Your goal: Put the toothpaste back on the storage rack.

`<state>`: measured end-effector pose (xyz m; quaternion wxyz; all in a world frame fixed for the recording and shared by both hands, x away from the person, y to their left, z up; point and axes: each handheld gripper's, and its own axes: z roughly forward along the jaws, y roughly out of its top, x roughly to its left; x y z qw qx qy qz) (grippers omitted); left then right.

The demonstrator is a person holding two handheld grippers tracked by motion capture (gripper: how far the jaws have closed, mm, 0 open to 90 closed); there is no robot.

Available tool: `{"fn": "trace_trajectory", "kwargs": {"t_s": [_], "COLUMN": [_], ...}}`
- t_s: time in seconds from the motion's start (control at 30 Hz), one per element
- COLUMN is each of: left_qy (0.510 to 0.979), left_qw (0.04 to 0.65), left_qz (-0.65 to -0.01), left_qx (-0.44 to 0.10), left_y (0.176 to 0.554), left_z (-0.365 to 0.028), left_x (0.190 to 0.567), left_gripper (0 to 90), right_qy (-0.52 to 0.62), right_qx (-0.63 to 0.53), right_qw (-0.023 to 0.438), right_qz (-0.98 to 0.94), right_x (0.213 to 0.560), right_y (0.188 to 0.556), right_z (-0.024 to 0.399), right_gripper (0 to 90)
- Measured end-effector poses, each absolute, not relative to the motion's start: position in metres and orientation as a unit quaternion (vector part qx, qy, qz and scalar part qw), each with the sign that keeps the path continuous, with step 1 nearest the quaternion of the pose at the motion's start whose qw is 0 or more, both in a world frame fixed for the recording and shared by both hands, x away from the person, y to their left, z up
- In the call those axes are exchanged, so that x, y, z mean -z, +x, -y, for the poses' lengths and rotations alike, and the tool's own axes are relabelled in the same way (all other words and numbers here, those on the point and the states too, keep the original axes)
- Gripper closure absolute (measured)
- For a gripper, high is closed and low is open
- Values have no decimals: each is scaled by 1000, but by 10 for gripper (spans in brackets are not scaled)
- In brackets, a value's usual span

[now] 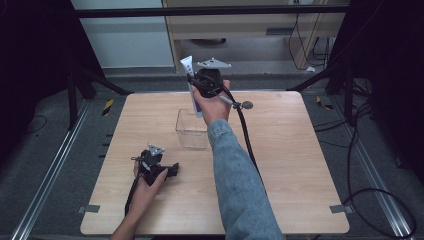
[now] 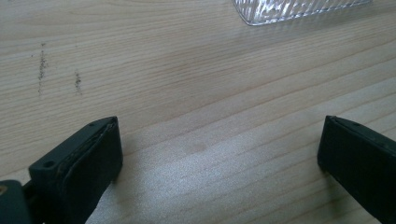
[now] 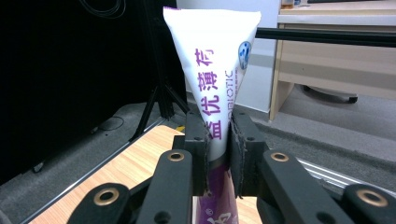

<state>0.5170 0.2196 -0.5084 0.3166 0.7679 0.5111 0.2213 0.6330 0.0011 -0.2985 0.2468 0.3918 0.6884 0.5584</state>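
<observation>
A white toothpaste tube (image 3: pixel 212 70) with purple lettering stands upright between the jaws of my right gripper (image 3: pixel 218 140), which is shut on its lower half. In the high view the right gripper (image 1: pixel 196 86) holds the tube (image 1: pixel 189 67) up in the air just beyond a clear plastic box (image 1: pixel 192 129) at the table's middle. My left gripper (image 1: pixel 173 169) rests on the wooden table (image 1: pixel 290 165) near the front left. Its jaws are open, with only bare wood between them (image 2: pixel 219 154). A corner of the clear box (image 2: pixel 299 9) lies ahead of it.
Black stand legs (image 1: pixel 85 82) flank the table's far corners, and cables (image 1: pixel 380 190) run over the floor at the right. A wooden cabinet (image 1: pixel 240 30) stands behind the table. The right gripper's cable (image 1: pixel 246 135) hangs across the table's middle.
</observation>
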Motion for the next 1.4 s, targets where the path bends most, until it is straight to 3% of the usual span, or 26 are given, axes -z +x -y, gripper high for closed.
{"fn": "trace_trajectory", "kwargs": {"t_s": [1.4], "left_qy": [768], "left_qw": [316], "left_qz": [-511], "left_qx": [-221], "left_y": [517], "left_z": [-220], "left_x": [508], "left_gripper": [0], "right_qy": [388], "right_qx": [-556], "right_qw": [241], "right_qz": [-695], "right_x": [336], "right_y": [631], "right_z": [-16], "right_gripper": [788]}}
